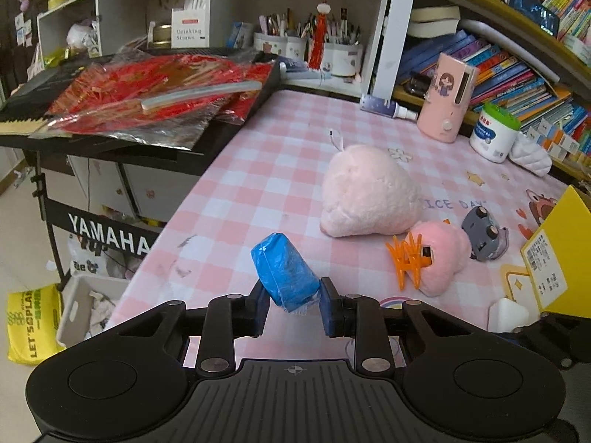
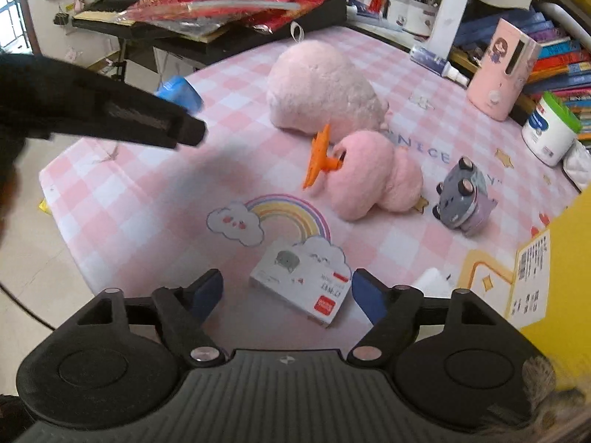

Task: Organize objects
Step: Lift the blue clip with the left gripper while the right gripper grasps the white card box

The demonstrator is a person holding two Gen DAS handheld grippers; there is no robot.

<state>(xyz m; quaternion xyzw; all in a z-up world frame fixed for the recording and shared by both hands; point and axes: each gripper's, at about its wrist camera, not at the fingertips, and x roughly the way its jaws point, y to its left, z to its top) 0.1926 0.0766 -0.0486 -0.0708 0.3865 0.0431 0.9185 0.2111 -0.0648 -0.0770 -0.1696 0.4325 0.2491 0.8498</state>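
The blue packet [image 1: 284, 271] is sitting between the two blue pads of the left tool [image 1: 293, 304], which is closing on its lower end and holding it tilted, its upper end leaning away to the left above the pink-checked tabletop [image 1: 258, 170]. Judging by its crinkled plastic wrap and rounded bulge, it is probably light and soft, somewhat slick, so a grip across the middle of its body looks safer than one at the sealed end, where it may be slipping out. Beyond the packet, toward the shelves, the big pale plush [image 1: 364, 192] is lying on the cloth; right of the packet the small pink plush [image 1: 441, 253] is resting with an orange clip [image 1: 406, 258] touching it. Further right still, the right tool [image 2: 287, 293] is hovering wide open and empty, its pads flanking a white card box [image 2: 303, 280] lying flat below.
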